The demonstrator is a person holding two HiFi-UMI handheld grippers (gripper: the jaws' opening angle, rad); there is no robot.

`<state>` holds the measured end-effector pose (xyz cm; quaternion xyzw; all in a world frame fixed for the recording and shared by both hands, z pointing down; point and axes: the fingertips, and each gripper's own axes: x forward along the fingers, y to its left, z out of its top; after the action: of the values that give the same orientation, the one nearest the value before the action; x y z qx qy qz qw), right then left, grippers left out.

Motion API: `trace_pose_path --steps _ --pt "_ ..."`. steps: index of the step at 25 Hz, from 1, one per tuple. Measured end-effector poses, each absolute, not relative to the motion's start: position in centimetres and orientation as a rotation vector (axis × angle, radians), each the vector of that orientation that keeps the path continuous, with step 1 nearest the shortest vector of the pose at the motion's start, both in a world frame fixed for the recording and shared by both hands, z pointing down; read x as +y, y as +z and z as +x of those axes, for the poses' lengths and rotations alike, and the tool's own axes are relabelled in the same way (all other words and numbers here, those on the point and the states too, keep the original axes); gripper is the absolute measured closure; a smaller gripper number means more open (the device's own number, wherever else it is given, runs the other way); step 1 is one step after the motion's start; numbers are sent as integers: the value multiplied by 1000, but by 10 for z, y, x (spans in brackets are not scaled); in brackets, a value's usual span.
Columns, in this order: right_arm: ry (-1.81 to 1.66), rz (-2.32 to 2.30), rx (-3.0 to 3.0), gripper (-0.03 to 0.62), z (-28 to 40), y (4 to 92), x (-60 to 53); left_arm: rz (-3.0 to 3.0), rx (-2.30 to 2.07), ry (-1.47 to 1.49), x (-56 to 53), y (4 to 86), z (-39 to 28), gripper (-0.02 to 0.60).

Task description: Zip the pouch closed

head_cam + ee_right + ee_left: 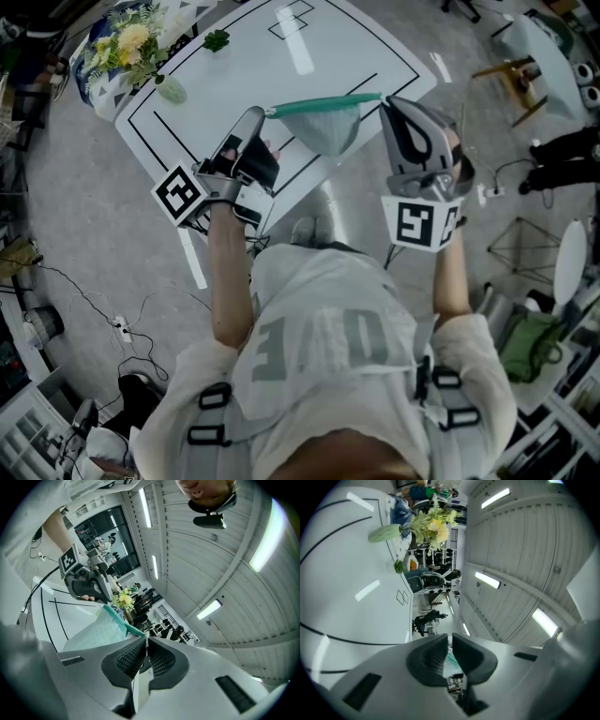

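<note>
A green mesh pouch (326, 127) hangs stretched between my two grippers above the white table's near edge. My left gripper (265, 113) is shut on the pouch's left end; in the left gripper view only a green sliver (452, 660) shows between the closed jaws (450, 644). My right gripper (384, 99) is shut on the right end of the pouch's top band. The right gripper view shows the pouch (98, 630) running from its jaws (146, 641) across to the left gripper (105, 599). I cannot tell where the zipper's pull is.
The white table (309, 56) has black lines drawn on it. A bunch of yellow and white flowers (131, 47) and a small green sprig (217, 40) lie at its far left. Cables and a power strip (120, 326) are on the floor at the left.
</note>
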<state>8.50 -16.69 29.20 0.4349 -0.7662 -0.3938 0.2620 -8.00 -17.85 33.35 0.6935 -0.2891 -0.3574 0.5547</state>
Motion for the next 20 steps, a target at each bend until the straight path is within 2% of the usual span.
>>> trace_pose_path --steps 1,3,5,10,12,14,20 --pt "-1062 1180 -2081 576 83 291 -167 1670 -726 -825 -179 332 -84 571" --pt "-1054 1180 -2084 576 81 292 -167 1731 -801 -816 -178 324 -93 461" --pt "-1057 1160 -2063 576 78 295 -168 1784 -870 -843 -178 312 -104 444" --pt "-1044 1106 -2074 576 63 306 -172 2024 -1202 -875 -171 278 -134 449" --pt "-1031 1095 -2080 576 58 310 -174 2142 -1351 -847 -165 265 -140 533" --pt "-1023 1075 -2085 576 53 315 -175 2222 -1482 -794 -158 255 -141 568" --pt "-983 1029 -2143 576 23 328 -183 2227 -1613 -776 -153 251 -158 575"
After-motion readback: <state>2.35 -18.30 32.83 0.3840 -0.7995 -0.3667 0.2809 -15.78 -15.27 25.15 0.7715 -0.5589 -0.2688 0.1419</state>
